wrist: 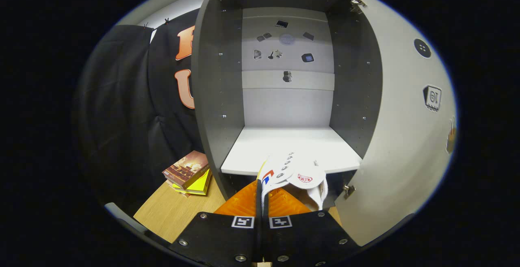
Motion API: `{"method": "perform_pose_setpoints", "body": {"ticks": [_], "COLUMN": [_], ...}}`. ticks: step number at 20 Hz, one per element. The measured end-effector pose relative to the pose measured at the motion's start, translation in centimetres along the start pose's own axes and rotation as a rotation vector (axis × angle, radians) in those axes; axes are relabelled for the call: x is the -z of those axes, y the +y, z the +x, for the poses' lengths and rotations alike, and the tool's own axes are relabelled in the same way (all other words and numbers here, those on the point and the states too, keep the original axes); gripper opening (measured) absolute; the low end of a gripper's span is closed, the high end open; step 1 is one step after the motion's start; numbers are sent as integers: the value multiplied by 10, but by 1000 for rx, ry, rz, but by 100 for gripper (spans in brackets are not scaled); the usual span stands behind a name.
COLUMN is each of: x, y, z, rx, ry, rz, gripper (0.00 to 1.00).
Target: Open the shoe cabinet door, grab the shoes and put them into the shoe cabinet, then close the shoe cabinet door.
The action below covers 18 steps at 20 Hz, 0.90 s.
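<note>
Cabinet (284, 76) dead ahead, door (406, 116) swung wide to the right, so step one looks done and the opening is unobstructed. Inside: grey side walls, pale back panel with a few small fittings on it, one white shelf (292, 147) sitting bare at about my height, which is why I'm lined up square on it. Outside left, the wooden surface (170, 210) carries a short stack of books (189, 173) against the cabinet's side, well clear of my path. My tool (260, 194) is pressed nearly together, pinching the shoe (294, 171): a white sneaker gripped by a thin edge of its upper, so it hangs off to the right of the fingers with the tongue and eyelets pointing at the shelf. Shoe is just short of the shelf's front lip, not yet over it. I'd judge this as mid-carry; next move is straight forward and slightly up to clear the lip, then release. Risk: the thin pinch lets the shoe swing and clip the lower hinge (347, 189).
</note>
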<state>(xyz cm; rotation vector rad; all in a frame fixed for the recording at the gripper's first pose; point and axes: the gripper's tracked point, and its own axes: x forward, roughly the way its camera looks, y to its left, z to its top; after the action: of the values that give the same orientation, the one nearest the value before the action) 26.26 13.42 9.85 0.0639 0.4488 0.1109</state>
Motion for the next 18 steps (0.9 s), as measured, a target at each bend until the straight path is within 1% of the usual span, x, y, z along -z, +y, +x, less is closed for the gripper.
{"method": "perform_pose_setpoints", "body": {"ticks": [4, 8, 15, 18], "x": [-20, -32, -38, -40], "y": [-5, -9, -17, -19], "z": [52, 91, 149, 165], "rx": [-5, -9, -6, -11], "ry": [1, 6, 39, 47], "rz": [-4, 2, 0, -8], "gripper": [0, 0, 0, 0]}}
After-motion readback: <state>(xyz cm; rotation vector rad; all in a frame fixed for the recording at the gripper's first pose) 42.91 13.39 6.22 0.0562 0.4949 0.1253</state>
